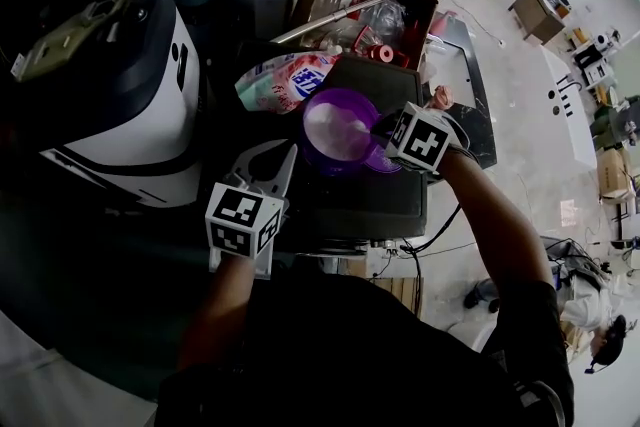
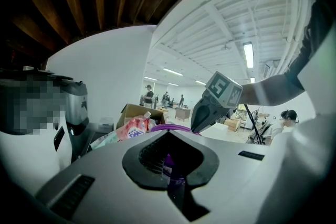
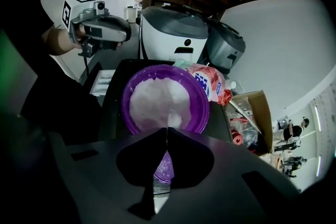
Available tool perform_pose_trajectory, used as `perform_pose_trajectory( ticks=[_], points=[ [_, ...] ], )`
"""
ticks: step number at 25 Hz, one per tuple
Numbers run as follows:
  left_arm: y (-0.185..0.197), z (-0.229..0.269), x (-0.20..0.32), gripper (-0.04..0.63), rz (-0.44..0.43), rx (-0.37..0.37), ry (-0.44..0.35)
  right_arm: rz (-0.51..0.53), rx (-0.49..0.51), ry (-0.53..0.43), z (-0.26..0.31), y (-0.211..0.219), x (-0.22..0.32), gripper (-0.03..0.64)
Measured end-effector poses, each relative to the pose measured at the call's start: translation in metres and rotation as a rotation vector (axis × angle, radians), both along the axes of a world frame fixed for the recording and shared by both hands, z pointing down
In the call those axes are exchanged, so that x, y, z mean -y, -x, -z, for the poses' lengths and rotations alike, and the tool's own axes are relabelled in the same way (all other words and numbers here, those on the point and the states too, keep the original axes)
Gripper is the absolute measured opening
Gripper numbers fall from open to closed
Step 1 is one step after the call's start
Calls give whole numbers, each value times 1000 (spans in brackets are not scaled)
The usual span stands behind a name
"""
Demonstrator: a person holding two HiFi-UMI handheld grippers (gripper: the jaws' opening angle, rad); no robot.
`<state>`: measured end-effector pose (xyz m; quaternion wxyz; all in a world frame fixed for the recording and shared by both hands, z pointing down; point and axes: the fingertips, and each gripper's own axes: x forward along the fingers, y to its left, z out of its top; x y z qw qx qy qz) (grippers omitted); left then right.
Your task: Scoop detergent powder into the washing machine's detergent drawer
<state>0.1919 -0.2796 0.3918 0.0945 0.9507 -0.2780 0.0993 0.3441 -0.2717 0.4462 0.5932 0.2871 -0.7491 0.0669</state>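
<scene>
Lying in shadow, the dark flat-topped washing machine [image 1: 380, 195] hides its drawer, and the handle of the round purple plastic scoop [image 3: 165, 99] is mostly buried between the right gripper's [image 3: 167, 131] fingers. The scoop's bowl, heaped with white detergent powder [image 3: 157, 99], sits just ahead of those fingers, which are clamped on the handle. The left gripper [image 2: 169, 144] meets it from the opposite side, fingers closed on a purple piece of its rim.
</scene>
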Motion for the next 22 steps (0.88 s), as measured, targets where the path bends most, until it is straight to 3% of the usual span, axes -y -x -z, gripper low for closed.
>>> perform_pose_trajectory(
  ticks=[4, 22],
  points=[
    [2, 0, 0, 8, 2, 2, 5, 14, -28, 24, -3, 0, -1, 20],
    [10, -4, -9, 8, -6, 3, 13, 16, 20, 126, -10, 21, -9, 20]
  ],
)
